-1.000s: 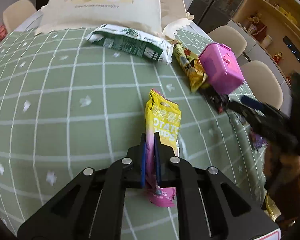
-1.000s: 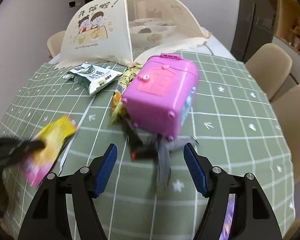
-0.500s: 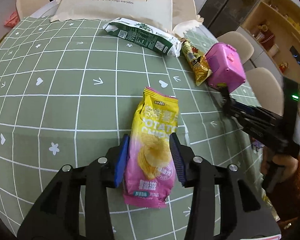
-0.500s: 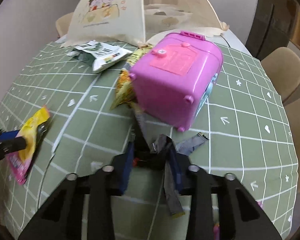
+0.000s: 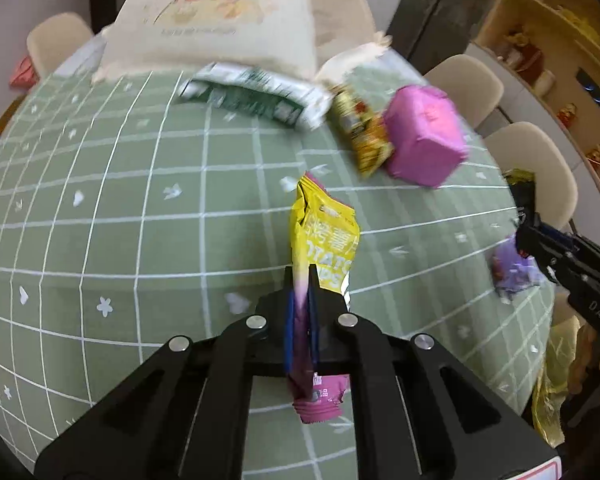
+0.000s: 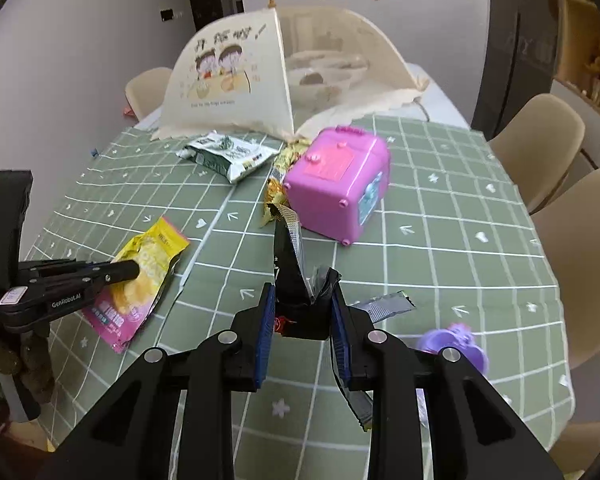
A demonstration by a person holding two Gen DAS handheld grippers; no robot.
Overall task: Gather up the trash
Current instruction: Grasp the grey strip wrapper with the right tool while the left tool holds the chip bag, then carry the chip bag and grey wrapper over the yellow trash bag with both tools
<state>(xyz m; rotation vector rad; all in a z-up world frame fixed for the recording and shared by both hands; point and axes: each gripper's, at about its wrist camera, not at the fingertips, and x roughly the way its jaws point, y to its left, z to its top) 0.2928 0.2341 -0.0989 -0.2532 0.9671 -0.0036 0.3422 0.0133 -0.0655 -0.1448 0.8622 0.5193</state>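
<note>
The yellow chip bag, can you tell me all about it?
The chip bag is glossy crinkly foil, yellow on top fading to pink at the bottom, with potato chips pictured on it. It looks flat, nearly empty. The left tool pinches its pink end, with the yellow end pointing away over the green checked tablecloth.

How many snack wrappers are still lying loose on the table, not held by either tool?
2: the green-and-white bag by the food cover, and the gold wrapper against the pink box. Others may be hidden.

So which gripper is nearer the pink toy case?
Right. The right gripper, closing on a black wrapper, sits just in front of the pink toy case; the left gripper holds the chip bag farther off.
</note>
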